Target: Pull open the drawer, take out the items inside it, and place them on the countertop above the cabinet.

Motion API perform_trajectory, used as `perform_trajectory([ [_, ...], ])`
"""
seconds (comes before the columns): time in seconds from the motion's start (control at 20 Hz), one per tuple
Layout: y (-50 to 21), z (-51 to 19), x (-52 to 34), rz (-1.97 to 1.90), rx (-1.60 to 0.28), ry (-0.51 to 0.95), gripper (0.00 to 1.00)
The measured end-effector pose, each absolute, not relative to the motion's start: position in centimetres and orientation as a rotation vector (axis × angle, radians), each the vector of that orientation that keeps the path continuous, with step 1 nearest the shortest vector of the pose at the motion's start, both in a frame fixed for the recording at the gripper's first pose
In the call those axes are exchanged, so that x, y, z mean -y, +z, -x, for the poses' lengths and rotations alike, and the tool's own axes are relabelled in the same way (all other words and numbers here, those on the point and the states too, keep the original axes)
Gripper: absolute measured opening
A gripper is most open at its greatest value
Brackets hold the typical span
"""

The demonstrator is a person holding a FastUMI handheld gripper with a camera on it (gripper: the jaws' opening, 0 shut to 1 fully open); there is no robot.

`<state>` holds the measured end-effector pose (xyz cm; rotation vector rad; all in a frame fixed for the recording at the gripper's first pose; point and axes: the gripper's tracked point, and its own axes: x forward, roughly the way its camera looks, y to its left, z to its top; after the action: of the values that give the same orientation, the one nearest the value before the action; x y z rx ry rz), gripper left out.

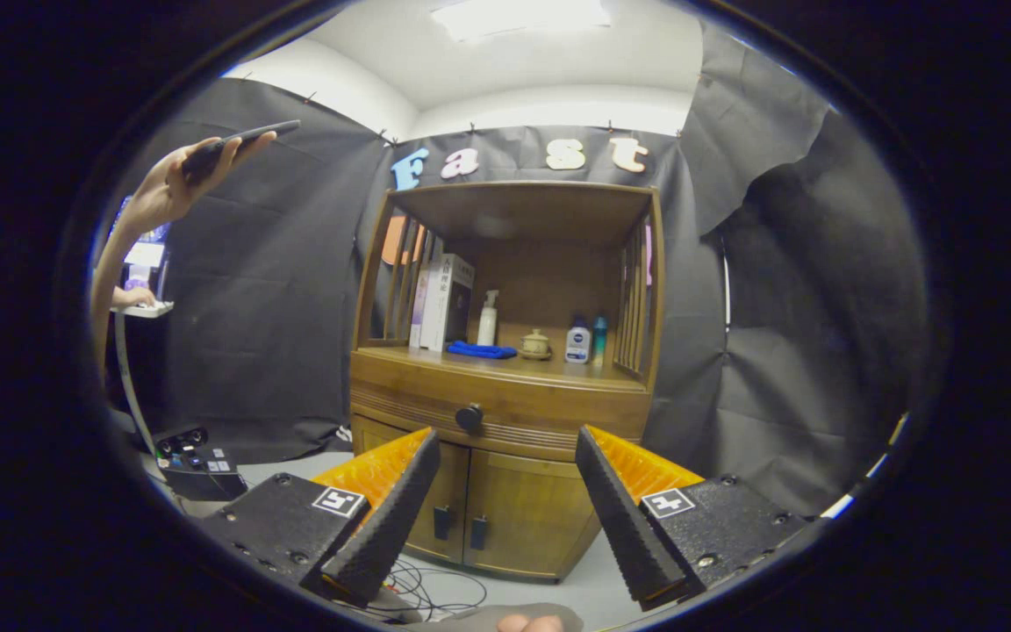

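In front of the wooden cabinet (505, 377), well back from it, we hold the tongs (505, 518) spread wide with nothing between their fingers. The drawer (497, 405) sits beyond the fingertips, under the table (549, 367) of the cabinet, and it looks fully closed, its face flush with the front. Its dark round knob (469, 417) lies ahead of us, a little nearer the left finger than the right. Whatever is inside the drawer is hidden from us.

We judge that we are at the very start: the approach to the drawer, with the pull not yet begun. The next move calls for carrying the tongs forward and up until the knob sits between the fingers, then closing on it and drawing straight back.

The table already carries a blue cloth (481, 350), a pump bottle (488, 319), a small lidded pot (535, 344) and two more bottles (585, 341), with books (440, 301) standing at the left, so we will need to pick a bare patch near the front edge. Below the drawer are two cabinet doors (488, 505). Off to the left a person's hand (174, 180) holds up a phone (240, 145).
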<state>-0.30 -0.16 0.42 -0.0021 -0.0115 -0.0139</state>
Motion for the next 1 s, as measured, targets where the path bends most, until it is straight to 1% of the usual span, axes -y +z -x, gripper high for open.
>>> perform_trajectory([
  [0.7,0.9,0.2,-0.3,-0.013,0.044,-0.016,1.0],
  [0.9,0.7,-1.7,-1.0,0.008,0.046,-0.007,0.99],
  [1.0,1.8,-3.0,-1.7,0.021,0.07,0.009,0.99],
])
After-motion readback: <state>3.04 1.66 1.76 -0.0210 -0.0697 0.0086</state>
